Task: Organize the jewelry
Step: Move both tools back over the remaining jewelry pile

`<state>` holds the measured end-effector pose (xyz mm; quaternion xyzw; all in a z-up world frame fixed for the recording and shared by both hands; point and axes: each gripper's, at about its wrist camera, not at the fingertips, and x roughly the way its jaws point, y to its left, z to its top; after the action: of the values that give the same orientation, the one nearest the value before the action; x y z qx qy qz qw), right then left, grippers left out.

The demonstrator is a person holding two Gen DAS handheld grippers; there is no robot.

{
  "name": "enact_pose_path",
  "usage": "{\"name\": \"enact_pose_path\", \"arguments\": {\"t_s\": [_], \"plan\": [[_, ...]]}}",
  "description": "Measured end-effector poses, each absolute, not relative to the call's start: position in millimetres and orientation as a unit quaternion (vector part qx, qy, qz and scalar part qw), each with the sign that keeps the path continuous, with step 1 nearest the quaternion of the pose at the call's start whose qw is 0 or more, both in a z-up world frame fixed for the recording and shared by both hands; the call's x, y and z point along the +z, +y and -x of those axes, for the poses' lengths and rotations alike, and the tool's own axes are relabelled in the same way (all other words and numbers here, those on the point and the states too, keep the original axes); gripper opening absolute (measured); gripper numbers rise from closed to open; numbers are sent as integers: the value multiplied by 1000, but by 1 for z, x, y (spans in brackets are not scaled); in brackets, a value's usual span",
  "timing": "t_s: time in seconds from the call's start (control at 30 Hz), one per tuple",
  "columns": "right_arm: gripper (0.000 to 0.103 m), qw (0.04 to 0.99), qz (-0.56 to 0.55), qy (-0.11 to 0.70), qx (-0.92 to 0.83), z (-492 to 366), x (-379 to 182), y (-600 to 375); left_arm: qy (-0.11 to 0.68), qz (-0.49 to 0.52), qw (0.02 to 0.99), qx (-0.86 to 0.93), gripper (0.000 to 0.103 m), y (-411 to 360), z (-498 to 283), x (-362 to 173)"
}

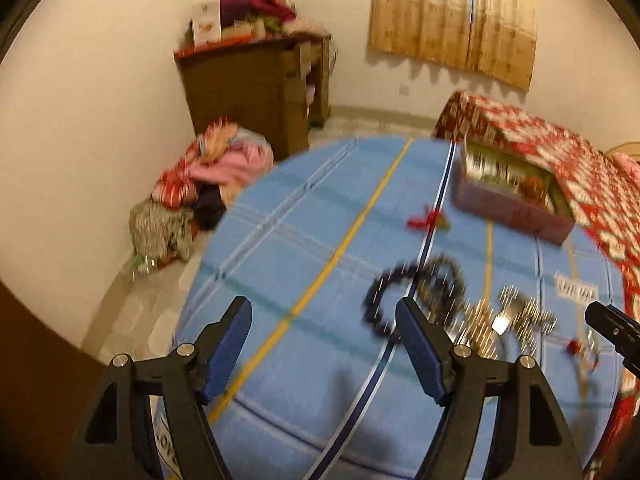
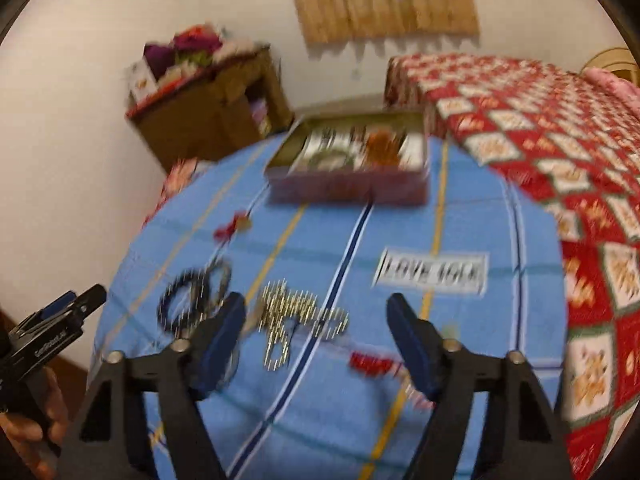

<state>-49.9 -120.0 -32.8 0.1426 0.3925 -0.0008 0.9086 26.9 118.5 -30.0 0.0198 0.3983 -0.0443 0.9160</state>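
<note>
Both the left hand-held gripper (image 1: 324,316) and right hand-held gripper (image 2: 316,316) hover with fingers apart, holding nothing. Dark bead bracelets (image 2: 192,300) and gold jewelry (image 2: 296,312) lie loose on the blue cloth (image 2: 320,420). The open pink box (image 2: 348,188) sits beyond them.

Blue striped cloth (image 2: 328,420), red quilt (image 2: 560,152), wooden cabinet (image 1: 248,92), curtain (image 1: 452,16)

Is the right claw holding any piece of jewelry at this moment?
No, the right claw is open and empty above the gold jewelry on the blue cloth.

Motion blur smears the gold jewelry (image 2: 298,316), the dark bracelets (image 1: 416,296) and the open box's (image 2: 348,190) contents beyond telling individual pieces apart.
</note>
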Motion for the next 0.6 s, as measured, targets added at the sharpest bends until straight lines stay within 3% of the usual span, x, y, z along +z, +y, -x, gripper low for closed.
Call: {"name": "enact_pose_path", "arguments": {"t_s": [0.1,0.6], "plan": [[61,901,-147,409,12,57,-45,-114,410,-17,910,-51,74,117,-23,-43],[61,887,-123,441,65,37,-62,-75,415,-20,907,-70,75,125,-20,-54]]}}
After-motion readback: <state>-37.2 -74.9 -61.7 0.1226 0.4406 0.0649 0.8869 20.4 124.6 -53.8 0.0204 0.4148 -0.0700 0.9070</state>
